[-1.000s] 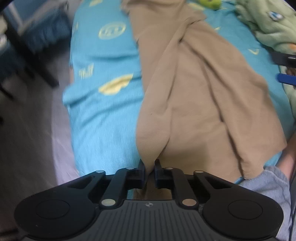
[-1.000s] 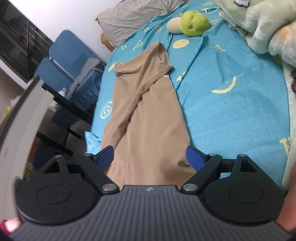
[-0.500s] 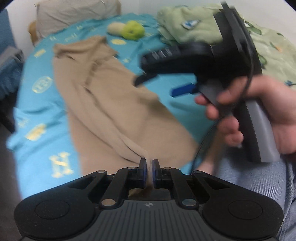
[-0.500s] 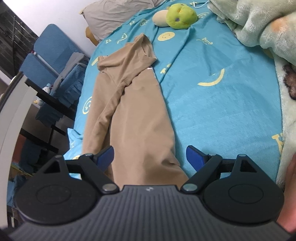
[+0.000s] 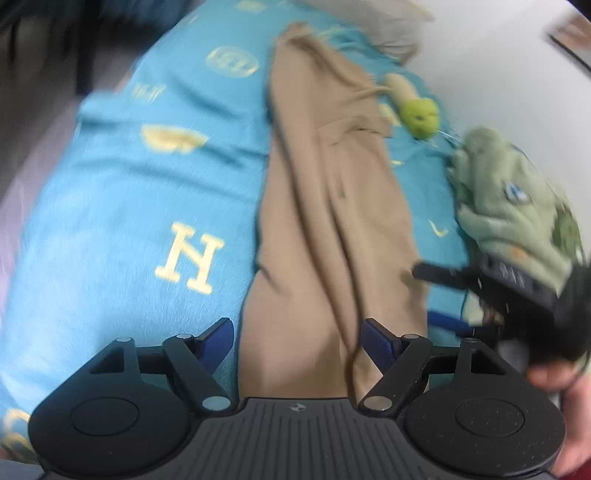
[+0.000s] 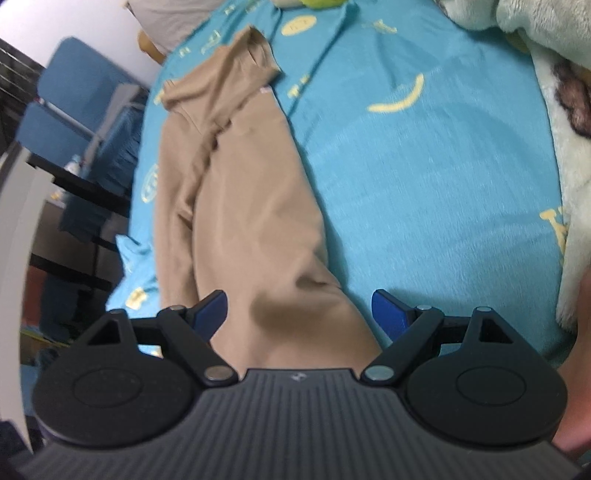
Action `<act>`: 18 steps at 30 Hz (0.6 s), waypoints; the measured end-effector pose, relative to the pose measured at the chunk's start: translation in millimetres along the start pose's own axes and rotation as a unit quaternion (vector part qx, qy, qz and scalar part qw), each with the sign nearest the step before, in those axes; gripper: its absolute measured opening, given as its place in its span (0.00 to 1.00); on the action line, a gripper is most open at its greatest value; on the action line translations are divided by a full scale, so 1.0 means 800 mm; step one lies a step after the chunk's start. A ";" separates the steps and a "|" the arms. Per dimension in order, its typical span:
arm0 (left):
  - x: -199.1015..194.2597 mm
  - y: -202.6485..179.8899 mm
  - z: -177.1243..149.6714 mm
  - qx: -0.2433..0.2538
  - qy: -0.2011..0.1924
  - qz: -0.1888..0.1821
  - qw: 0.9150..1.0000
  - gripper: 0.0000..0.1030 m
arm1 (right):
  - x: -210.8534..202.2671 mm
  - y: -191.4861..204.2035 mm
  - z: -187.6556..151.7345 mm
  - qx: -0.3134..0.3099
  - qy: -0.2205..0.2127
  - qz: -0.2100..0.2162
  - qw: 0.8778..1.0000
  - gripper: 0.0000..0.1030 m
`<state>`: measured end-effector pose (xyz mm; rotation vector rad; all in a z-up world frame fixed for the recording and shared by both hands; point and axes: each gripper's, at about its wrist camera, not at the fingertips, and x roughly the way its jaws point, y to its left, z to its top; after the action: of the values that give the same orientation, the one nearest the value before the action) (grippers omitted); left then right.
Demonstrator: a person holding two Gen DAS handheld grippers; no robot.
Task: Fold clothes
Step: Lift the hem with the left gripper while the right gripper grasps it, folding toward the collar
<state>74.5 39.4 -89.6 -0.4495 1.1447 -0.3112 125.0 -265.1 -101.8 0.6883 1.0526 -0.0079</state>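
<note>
With the left gripper point(image 5: 297, 334) and right gripper point(image 6: 299, 312) both spread wide and holding nothing above the near end of the tan, soft-knit garment point(image 6: 236, 199), which lies lengthwise in a narrow strip on the turquoise printed bedsheet point(image 6: 424, 177), any further fold probably wants both near corners pinched evenly.

Blue chairs point(image 6: 70, 107) beside white wall point(image 6: 74, 18).
</note>
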 end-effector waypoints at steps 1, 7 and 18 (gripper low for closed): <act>0.005 0.003 0.004 -0.008 0.003 0.001 1.000 0.76 | 0.003 0.000 -0.001 -0.001 0.007 -0.002 1.000 0.84; 0.026 -0.008 0.002 0.014 0.050 -0.004 0.999 0.71 | 0.017 0.013 -0.013 -0.024 0.048 -0.008 0.999 0.86; -0.006 -0.009 -0.020 0.043 -0.005 -0.022 0.999 0.05 | -0.011 0.059 -0.053 -0.143 0.063 -0.058 0.986 0.08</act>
<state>57.9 32.4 -87.7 -0.4002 1.1079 -0.3943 101.7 -208.2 -83.8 0.3703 1.1859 0.0846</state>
